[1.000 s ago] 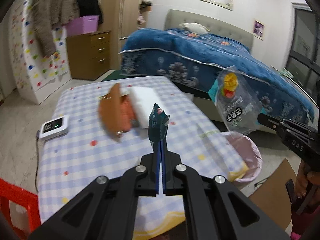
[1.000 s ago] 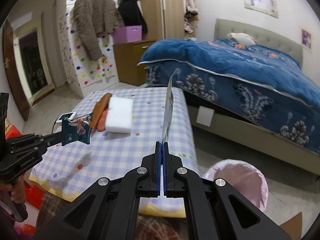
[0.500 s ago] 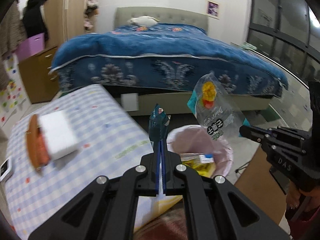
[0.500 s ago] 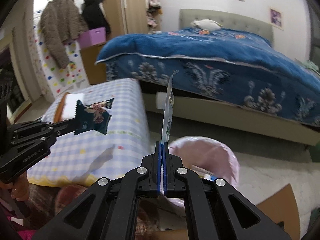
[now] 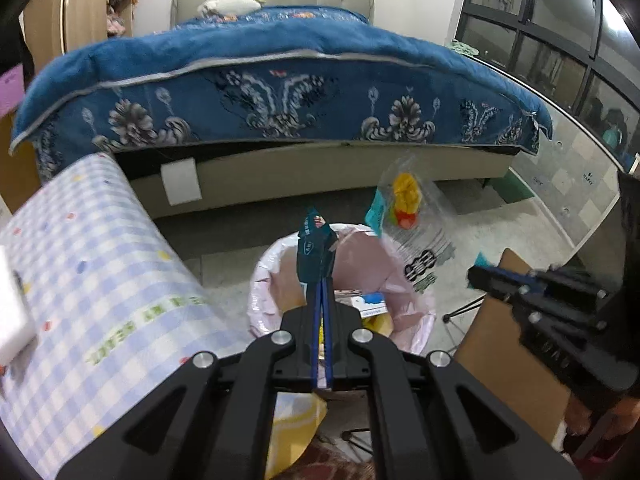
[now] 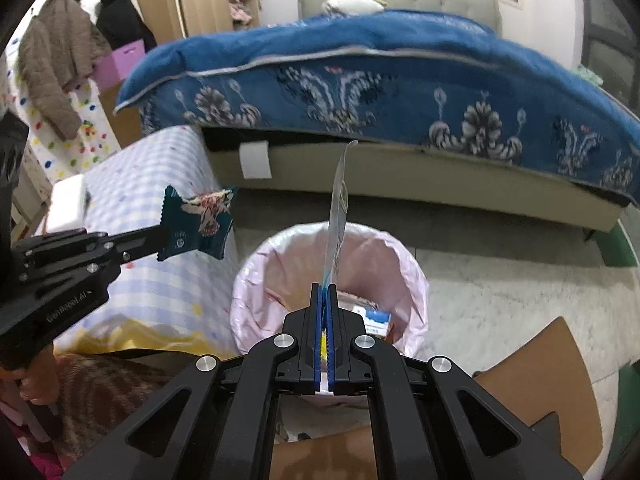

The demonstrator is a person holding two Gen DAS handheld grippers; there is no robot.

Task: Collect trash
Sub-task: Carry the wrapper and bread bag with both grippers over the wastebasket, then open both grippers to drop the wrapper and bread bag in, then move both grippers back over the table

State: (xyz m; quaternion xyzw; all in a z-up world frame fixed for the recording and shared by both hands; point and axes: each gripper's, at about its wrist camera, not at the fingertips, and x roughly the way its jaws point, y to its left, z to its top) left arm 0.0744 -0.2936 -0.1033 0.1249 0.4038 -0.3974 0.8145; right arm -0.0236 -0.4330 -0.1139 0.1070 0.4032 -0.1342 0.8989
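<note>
Two crinkly wrappers: dark foil, clear plastic; pink-lined bin below.

I see the pink-lined bin open on top; table crowds left, cardboard right.

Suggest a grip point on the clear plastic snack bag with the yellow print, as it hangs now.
Probably the flat bottom edge of the clear plastic snack bag, from below, where the right gripper already pinches it shut. It stands thin and edge-on above the pink-lined bin, so the pads meet its flat faces.
</note>
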